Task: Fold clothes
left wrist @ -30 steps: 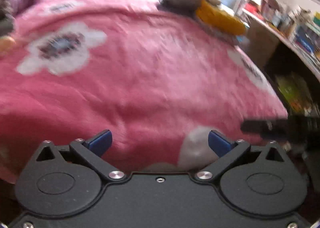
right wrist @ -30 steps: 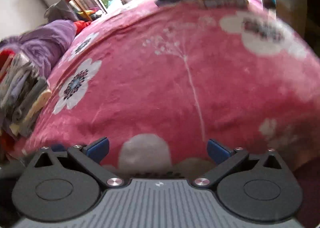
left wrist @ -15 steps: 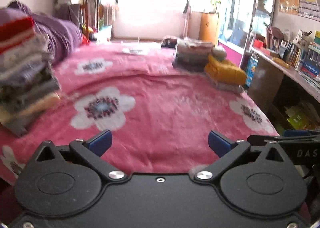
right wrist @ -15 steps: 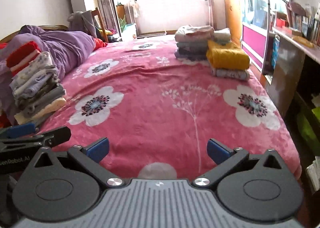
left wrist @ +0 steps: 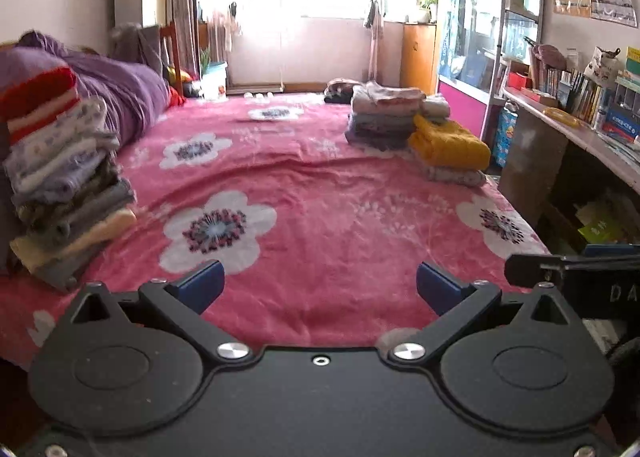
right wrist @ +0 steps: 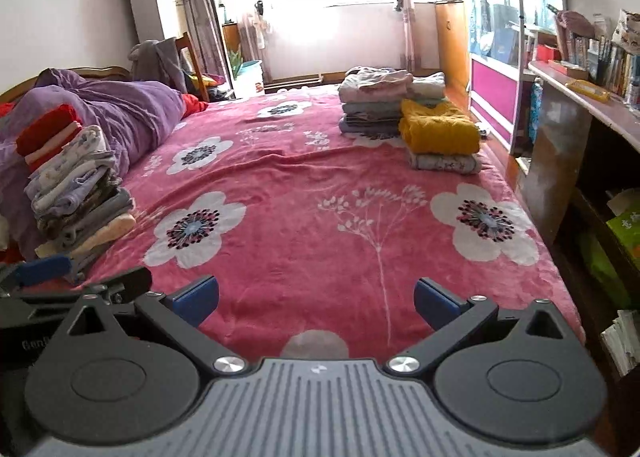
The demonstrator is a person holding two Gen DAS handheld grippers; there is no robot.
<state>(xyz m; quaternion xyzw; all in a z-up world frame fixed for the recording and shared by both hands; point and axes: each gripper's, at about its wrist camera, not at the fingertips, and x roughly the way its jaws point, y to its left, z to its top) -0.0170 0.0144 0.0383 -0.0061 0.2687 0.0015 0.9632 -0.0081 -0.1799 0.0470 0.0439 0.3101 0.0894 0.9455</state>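
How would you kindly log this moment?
left gripper open, empty | right gripper open, empty | pink floral blanket bare centre | folded clothes stacks at sides

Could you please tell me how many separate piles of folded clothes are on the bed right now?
3: a tall pile at the left edge, a grey-pink pile far right, and a short one topped by a yellow knit beside it. More may lie out of view.

both wrist views: bed foot [left wrist: 320, 217] | facing window | shared: bedspread
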